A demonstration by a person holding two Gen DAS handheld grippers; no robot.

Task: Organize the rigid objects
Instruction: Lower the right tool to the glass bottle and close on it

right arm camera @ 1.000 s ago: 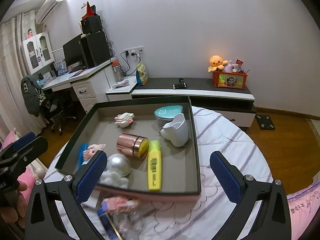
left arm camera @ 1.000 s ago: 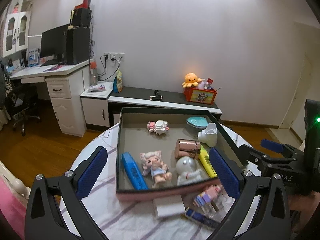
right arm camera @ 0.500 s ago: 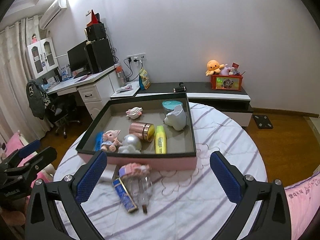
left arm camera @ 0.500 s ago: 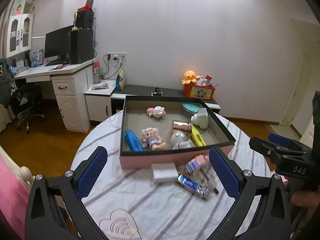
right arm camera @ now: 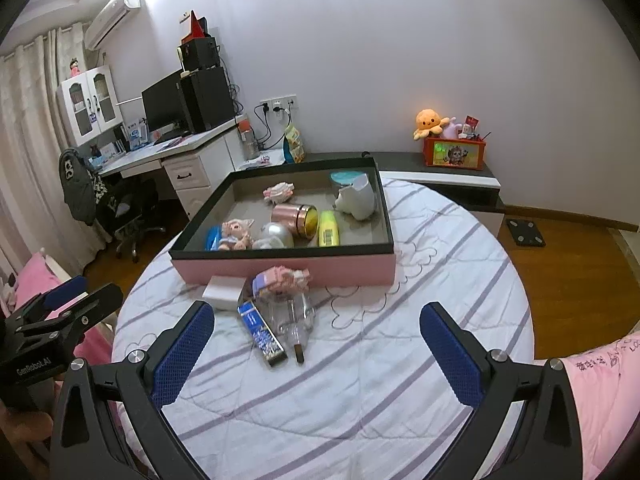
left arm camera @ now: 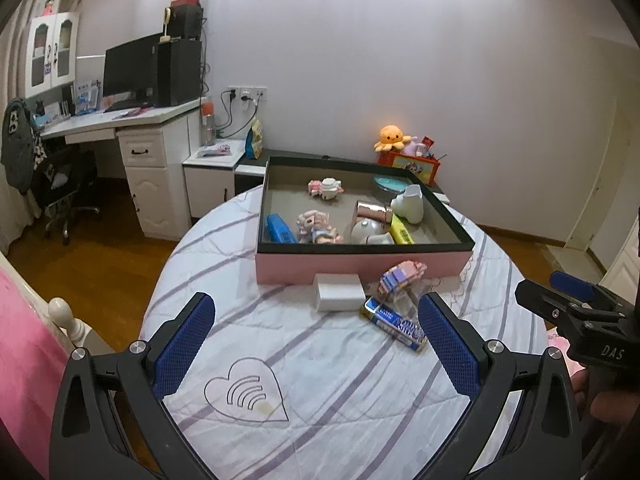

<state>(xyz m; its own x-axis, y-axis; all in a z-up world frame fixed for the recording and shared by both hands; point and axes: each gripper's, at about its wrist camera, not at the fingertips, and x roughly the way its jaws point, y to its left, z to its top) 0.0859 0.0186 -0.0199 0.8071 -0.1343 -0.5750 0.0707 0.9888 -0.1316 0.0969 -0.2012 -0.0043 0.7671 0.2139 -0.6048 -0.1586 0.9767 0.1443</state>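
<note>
A pink box with a dark rim stands on the round table and holds a doll, a blue item, a rose-gold can, a yellow highlighter, a white cup and other small toys. In front of it lie a white block, a pink brick figure, a blue-and-gold pack and a clear bottle. My left gripper and right gripper both hover open and empty, well back from these objects.
The table wears a white cloth with purple stripes. A white desk with a monitor and a chair stand at the left, a low cabinet with an orange plush behind. Pink bedding lies at the right edge.
Both grippers have pulled back and away from the box, so the loose objects in front of it and more of the table now show. Nothing on the table has moved.
</note>
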